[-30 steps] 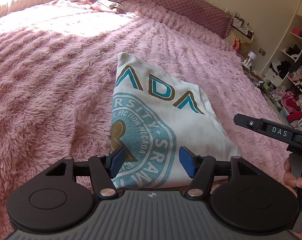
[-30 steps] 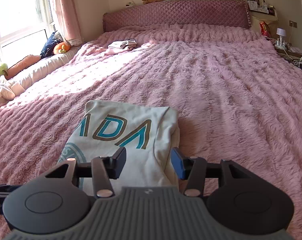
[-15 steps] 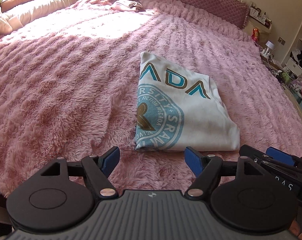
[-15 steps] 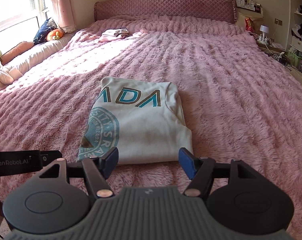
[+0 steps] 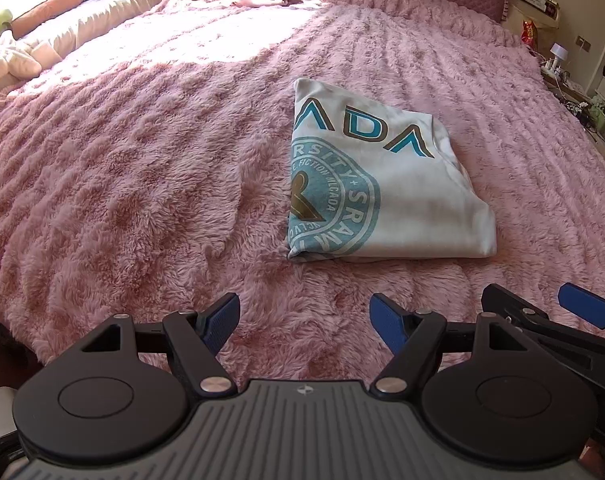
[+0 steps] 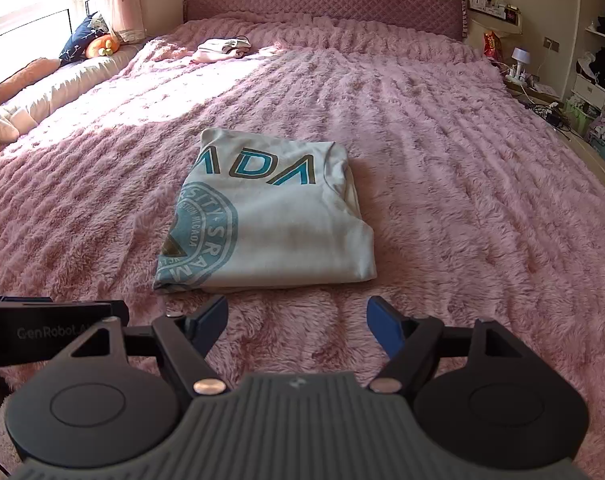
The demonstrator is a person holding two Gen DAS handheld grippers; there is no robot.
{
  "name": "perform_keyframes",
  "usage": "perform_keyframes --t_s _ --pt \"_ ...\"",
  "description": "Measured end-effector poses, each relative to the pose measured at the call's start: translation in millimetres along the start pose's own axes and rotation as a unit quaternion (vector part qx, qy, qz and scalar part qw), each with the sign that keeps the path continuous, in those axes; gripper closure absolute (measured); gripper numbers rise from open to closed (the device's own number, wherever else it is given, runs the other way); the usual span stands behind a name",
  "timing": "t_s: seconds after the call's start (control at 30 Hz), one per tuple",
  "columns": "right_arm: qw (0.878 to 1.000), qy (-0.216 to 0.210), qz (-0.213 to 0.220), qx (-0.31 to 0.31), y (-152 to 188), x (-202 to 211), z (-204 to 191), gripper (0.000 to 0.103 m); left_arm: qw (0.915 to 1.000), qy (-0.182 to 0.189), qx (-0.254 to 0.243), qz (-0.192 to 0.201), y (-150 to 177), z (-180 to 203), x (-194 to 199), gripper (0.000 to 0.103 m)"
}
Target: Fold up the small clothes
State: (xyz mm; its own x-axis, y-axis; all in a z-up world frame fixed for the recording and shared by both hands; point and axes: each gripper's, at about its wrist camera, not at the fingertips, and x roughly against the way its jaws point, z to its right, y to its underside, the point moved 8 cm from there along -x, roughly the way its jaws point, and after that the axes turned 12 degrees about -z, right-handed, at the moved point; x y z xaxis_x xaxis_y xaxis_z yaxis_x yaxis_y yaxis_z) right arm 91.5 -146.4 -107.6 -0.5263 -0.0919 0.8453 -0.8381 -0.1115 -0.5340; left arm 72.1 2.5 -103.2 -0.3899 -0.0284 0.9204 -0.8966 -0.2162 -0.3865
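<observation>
A white T-shirt (image 5: 398, 200) (image 6: 286, 236) with teal lettering and a round teal emblem lies folded into a compact rectangle on the fluffy pink bedspread (image 5: 142, 160). My left gripper (image 5: 304, 316) hovers over the blanket just short of the shirt's near edge, open, with nothing between its blue pads. My right gripper (image 6: 297, 316) hangs in front of the shirt's near edge too; its jaws are opening and hold nothing. In the left wrist view the right gripper's fingers (image 5: 582, 306) show at the far right, apart from the shirt.
A small heap of pale clothes (image 6: 222, 46) lies near the quilted headboard (image 6: 322, 0). Cushions and plush toys (image 6: 98, 42) line the window side at left. A cluttered bedside area (image 6: 518, 66) and shelves (image 6: 602, 32) stand to the right of the bed.
Both grippers have drawn back and up from the shirt, which they hung over before, and their jaws have widened. The folded shirt lies unmoved on the bed.
</observation>
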Motion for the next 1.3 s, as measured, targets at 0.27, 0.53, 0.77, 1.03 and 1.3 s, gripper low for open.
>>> perform_keyframes --t_s 0.27,0.53,0.77,1.03,1.3 --pt "1.000 -0.001 -0.008 -0.016 3.1 -2.8 2.6 0.030 0.9999 -0.011 -0.006 -0.001 -0.8 2.7 1.7 0.016" --pt "1.000 0.001 -0.010 -0.018 3.3 -4.7 2.5 0.030 0.9998 -0.015 -0.009 -0.003 -1.3 3.1 -0.5 0.016" --pt "1.000 -0.001 -0.013 -0.024 3.7 -7.5 3.8 0.030 0.9998 -0.018 -0.011 -0.004 -2.2 2.9 -2.6 0.016" --pt "1.000 0.000 -0.015 -0.026 3.4 -8.8 5.2 0.030 0.9997 -0.020 -0.010 -0.008 -2.3 2.2 -3.5 0.016" --pt "1.000 0.000 -0.016 -0.026 3.5 -9.2 4.6 0.030 0.9995 -0.028 -0.013 -0.010 -2.6 0.8 -4.9 0.016"
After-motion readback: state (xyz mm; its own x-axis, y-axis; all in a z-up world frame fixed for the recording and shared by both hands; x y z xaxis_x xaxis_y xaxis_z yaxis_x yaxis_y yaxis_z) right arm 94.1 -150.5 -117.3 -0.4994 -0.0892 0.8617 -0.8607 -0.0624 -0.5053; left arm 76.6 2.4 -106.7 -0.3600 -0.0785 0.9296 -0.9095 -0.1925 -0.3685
